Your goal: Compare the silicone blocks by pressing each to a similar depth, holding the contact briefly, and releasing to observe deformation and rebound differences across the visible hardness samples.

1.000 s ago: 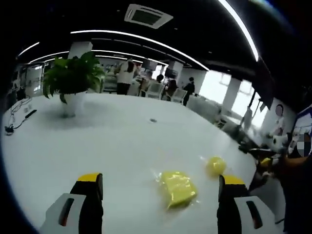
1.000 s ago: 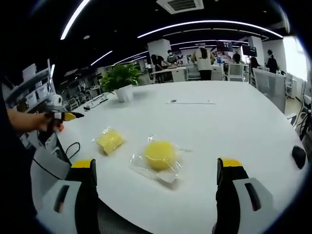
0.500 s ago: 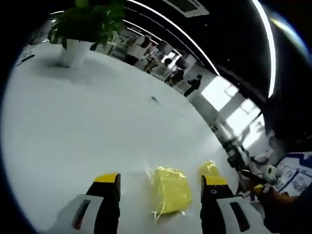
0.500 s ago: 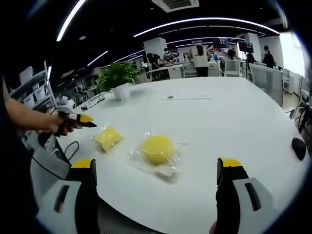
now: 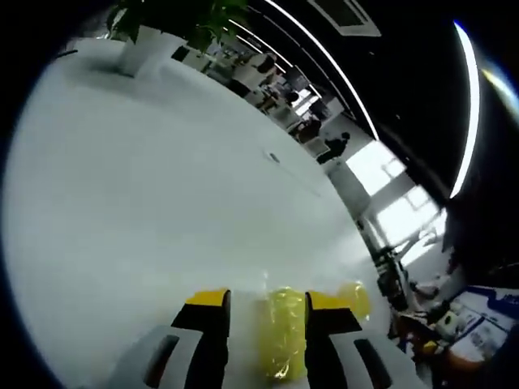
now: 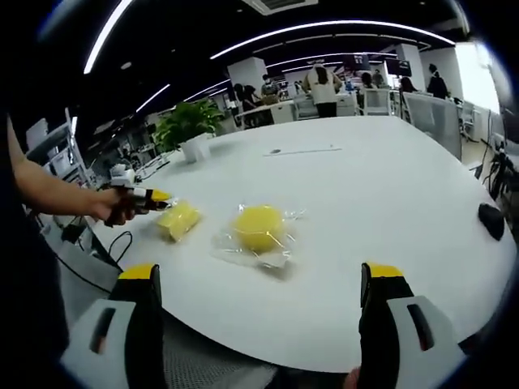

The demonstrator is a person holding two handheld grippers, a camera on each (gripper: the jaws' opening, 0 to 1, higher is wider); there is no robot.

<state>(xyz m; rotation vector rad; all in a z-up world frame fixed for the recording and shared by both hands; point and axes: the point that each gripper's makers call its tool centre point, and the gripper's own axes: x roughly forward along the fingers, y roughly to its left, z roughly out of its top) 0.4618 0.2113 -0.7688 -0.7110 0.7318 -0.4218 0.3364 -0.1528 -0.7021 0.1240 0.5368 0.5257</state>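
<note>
A yellow rectangular silicone block (image 5: 284, 332) in clear wrap lies on the white table (image 5: 146, 203) between my left gripper's (image 5: 268, 298) narrowed jaws. The right jaw is against it, and a thin gap shows on the left side. In the right gripper view, a hand holds that left gripper (image 6: 150, 196) at the block's (image 6: 179, 219) far-left end. A round yellow block (image 6: 258, 227) in its wrap sits ahead of my right gripper (image 6: 261, 271), which is wide open above the table's near edge. The round block (image 5: 357, 298) also lies just right of the left gripper's right jaw.
A potted plant (image 6: 188, 121) stands at the table's far left. A black mouse (image 6: 491, 220) lies at the right edge, and a cable (image 6: 122, 243) hangs off the left edge. A small dark object (image 6: 276, 151) lies mid-table. People and desks fill the background.
My left gripper has dropped down onto the rectangular block, and its jaws have narrowed from wide open to close around it. The right gripper has pulled back slightly and stays open.
</note>
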